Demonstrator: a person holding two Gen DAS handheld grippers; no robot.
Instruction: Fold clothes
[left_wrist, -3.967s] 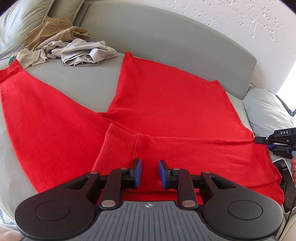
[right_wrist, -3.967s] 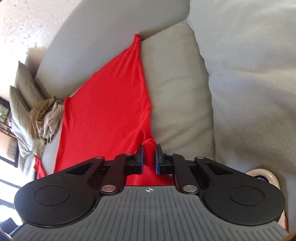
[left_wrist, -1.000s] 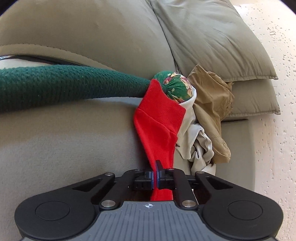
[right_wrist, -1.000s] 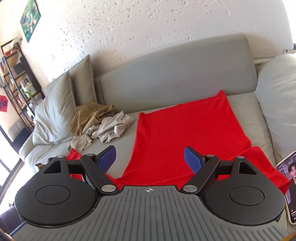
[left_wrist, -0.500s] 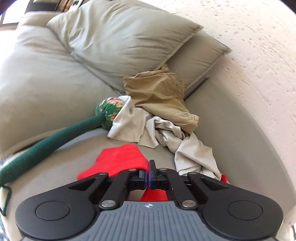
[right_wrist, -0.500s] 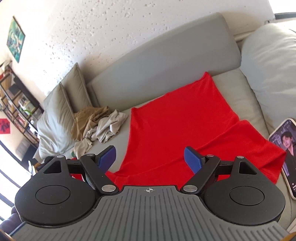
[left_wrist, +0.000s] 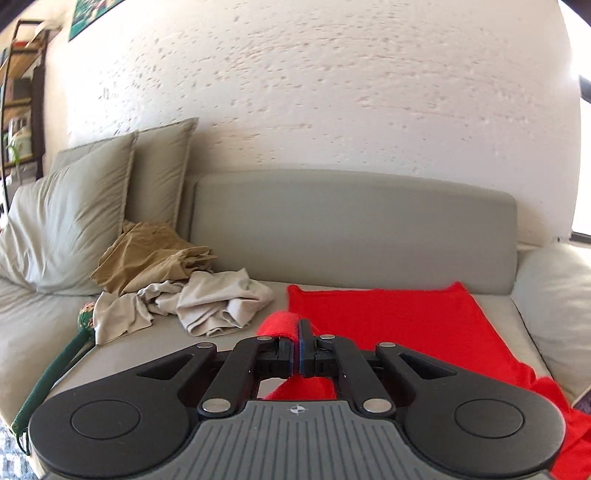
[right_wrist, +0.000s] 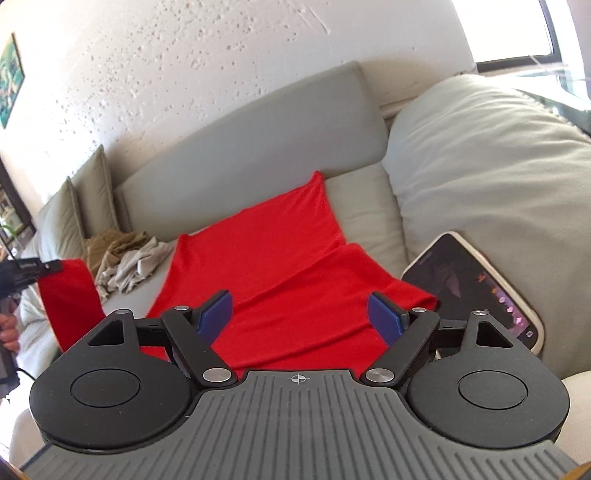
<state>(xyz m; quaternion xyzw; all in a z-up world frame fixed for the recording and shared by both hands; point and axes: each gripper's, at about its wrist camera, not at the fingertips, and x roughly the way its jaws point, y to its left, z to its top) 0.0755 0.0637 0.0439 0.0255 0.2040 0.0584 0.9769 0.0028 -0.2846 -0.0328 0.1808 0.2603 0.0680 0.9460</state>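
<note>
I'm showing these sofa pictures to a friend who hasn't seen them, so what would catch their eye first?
The bright red garment spread over the grey sofa stands out most; the left gripper is shut on one end of it and holds it up, while the right gripper hangs open above it. Next come the heap of tan and beige clothes by the pillows, and the phone propped against the cushion on the right.

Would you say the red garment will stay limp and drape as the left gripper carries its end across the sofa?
Probably limp: the red garment hangs in a loose flap from the left gripper, shut on it. It lies creased on the sofa, so it likely drags and bunches. It seems light, held by one pinch.
</note>
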